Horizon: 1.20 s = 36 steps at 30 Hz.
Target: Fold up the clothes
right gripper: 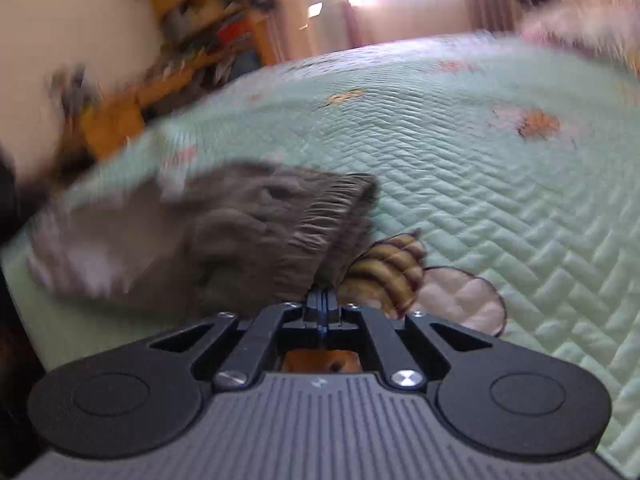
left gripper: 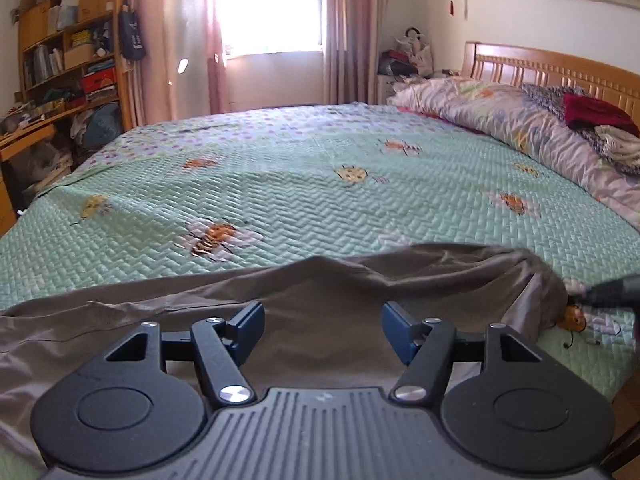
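Early stage: brown garment (left gripper: pixel 328 292) lies rumpled, unfolded along bed's (left gripper: pixel 280 184) near edge; right gripper (right gripper: pixel 321 294) pinched onto its gathered waistband (right gripper: pixel 320 220), left gripper (left gripper: pixel 323 330) spread above cloth, gripping nothing.

Matt grey cloth garment (left gripper: pixel 320 320), quilted bedspread (left gripper: pixel 280 184)

Motion-blurred bookshelf (right gripper: pixel 208 12) and brown garment's left part (right gripper: pixel 100 248), right-wrist view.

Each hand-held gripper (left gripper: pixel 323 326) (right gripper: pixel 321 298): black linkage arms, silver screws (blue finger pads), ribbed grey body.
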Motion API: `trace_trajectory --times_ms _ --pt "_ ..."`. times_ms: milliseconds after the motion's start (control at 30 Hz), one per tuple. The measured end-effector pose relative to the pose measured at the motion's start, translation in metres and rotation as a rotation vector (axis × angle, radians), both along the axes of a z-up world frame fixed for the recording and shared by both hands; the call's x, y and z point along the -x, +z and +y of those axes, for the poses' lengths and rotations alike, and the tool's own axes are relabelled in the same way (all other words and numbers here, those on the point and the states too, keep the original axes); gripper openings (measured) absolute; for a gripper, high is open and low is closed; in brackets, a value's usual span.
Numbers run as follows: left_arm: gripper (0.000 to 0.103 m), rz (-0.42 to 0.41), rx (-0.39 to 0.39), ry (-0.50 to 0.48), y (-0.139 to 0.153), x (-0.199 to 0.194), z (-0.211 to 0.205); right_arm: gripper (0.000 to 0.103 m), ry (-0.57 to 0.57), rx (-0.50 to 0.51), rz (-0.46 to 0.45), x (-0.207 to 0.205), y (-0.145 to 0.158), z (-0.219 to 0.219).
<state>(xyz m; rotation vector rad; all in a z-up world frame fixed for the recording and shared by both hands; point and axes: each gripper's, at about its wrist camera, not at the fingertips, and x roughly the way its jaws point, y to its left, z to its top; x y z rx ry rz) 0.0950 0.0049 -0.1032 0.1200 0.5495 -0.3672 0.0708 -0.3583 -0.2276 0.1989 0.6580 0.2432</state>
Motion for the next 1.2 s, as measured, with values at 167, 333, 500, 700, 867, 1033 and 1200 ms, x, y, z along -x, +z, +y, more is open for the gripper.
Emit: trace_trajectory --times_ms 167,333,500,700,867,1033,1200 --pt "0.074 -0.029 0.054 0.053 0.016 0.018 0.023 0.007 -0.235 -0.125 -0.035 0.016 0.007 -0.032" --pt "0.074 -0.003 0.043 0.124 0.013 0.029 0.040 0.015 -0.176 -0.184 0.005 0.013 0.004 -0.020" --pt "0.080 0.026 0.083 0.204 0.006 0.040 0.074 0.016 -0.231 -0.256 -0.130 0.028 0.029 -0.018" --pt "0.080 0.058 0.150 0.284 -0.004 0.040 0.112 0.018 -0.231 -0.187 -0.132 0.017 0.025 0.001" --pt "0.080 0.067 0.160 0.301 -0.011 0.037 0.132 0.057 -0.214 -0.114 -0.155 0.025 0.022 0.010" --pt "0.080 0.099 0.175 0.326 -0.022 0.031 0.137 0.057 -0.212 -0.066 -0.139 0.010 0.017 0.014" --pt "0.080 0.107 0.154 0.328 -0.024 0.032 0.134 0.057 -0.186 -0.134 -0.092 -0.003 0.007 0.003"
